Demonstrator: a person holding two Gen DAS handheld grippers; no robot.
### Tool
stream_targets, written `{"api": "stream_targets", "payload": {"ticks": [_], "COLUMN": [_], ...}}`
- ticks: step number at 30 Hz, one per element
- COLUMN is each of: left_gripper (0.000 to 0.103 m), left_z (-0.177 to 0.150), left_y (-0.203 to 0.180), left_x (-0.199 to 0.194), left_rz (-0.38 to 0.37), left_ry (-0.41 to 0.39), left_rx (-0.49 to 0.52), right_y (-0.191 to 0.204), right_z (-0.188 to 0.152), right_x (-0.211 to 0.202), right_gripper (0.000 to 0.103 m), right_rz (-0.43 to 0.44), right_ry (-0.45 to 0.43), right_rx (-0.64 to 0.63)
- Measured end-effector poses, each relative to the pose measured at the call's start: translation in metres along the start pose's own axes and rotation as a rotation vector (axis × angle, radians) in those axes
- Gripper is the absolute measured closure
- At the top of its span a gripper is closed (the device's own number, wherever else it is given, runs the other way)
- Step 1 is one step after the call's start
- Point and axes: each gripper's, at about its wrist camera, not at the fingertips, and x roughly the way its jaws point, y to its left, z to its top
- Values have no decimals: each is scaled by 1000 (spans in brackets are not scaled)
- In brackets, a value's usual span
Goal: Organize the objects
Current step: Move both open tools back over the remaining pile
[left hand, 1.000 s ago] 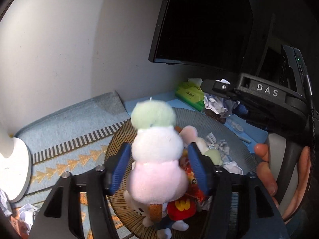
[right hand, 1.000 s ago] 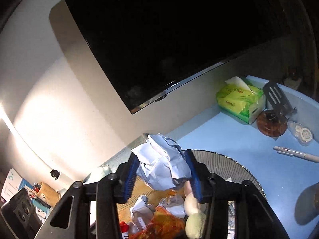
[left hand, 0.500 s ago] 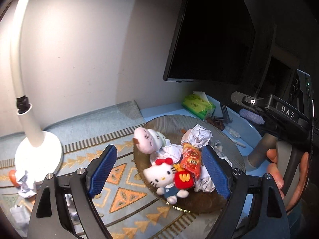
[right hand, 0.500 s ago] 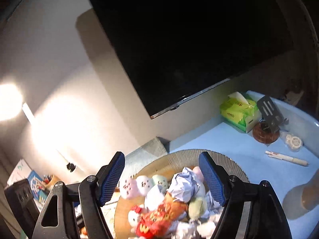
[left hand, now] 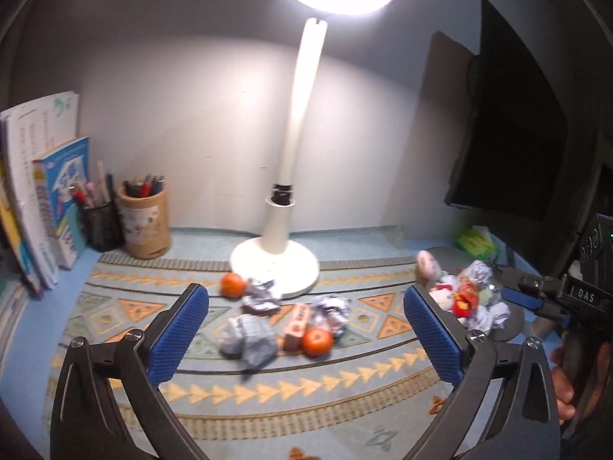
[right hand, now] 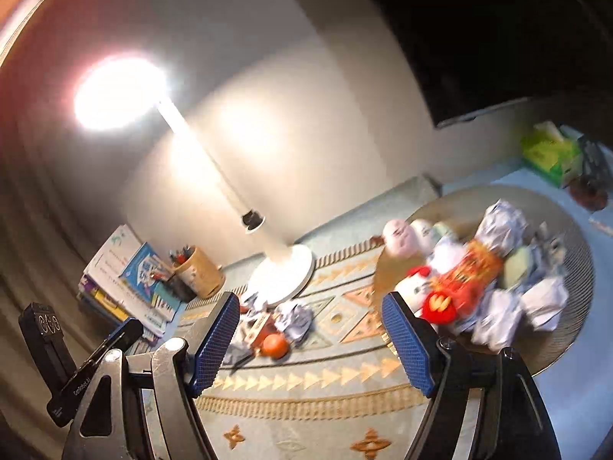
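Note:
My left gripper (left hand: 304,295) hangs over the patterned mat (left hand: 306,402), its jaws opening wide with nothing between them. Beyond it lie two oranges (left hand: 316,342), a small box (left hand: 297,326) and crumpled paper balls (left hand: 249,335). My right gripper (right hand: 310,301) is open and empty, just left of the round tray (right hand: 574,306). On the tray are heaped a pink plush (right hand: 398,235), a red snack packet (right hand: 471,272), a white cat plush (right hand: 413,283) and paper balls (right hand: 502,222). The same orange (right hand: 276,345) shows between the right fingers, farther off.
A white desk lamp (left hand: 274,264) stands lit at the mat's far edge. A pen holder (left hand: 145,222) and upright books (left hand: 38,191) fill the back left. A dark monitor (left hand: 509,134) and a green tissue box (left hand: 475,241) are at the back right.
Both grippers let go of their loads, the stacked plush and a paper ball, over the tray. Both opened, pulled back and swung left toward the mat clutter.

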Motion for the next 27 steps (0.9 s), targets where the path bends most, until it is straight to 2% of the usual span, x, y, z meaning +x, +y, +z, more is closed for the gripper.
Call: {"api": "stream_targets", "payload": {"ticks": [3, 5, 9, 11, 13, 15, 17, 27], "left_gripper": [1, 1, 1, 1, 1, 1, 1, 1], "left_z": [-24, -45, -81, -90, -97, -96, -97, -99], "left_y": [30, 51, 84, 91, 93, 93, 93, 87], "left_x": [4, 16, 42, 48, 53, 54, 53, 55], "left_rz": [142, 225, 223, 239, 258, 263, 272, 265], "left_ry": [33, 85, 167, 174, 174, 179, 173, 190], "left_rx": [30, 34, -49, -76, -83, -88, -90, -68], "right_y": [19, 28, 40, 41, 43, 45, 46, 62], "right_z": [-29, -51, -94, -109, -120, -121, -121, -129], "right_x": [34, 58, 103, 118, 128, 131, 129, 133], "right_gripper": [28, 28, 28, 28, 28, 27, 18, 17], "right_rz": [7, -5, -24, -19, -62, -72, -93, -180], "right_ry": [103, 154, 215, 222, 226, 232, 205, 208], "right_rx": [-18, -42, -124, -151, -194, -205, -217, -325]}}
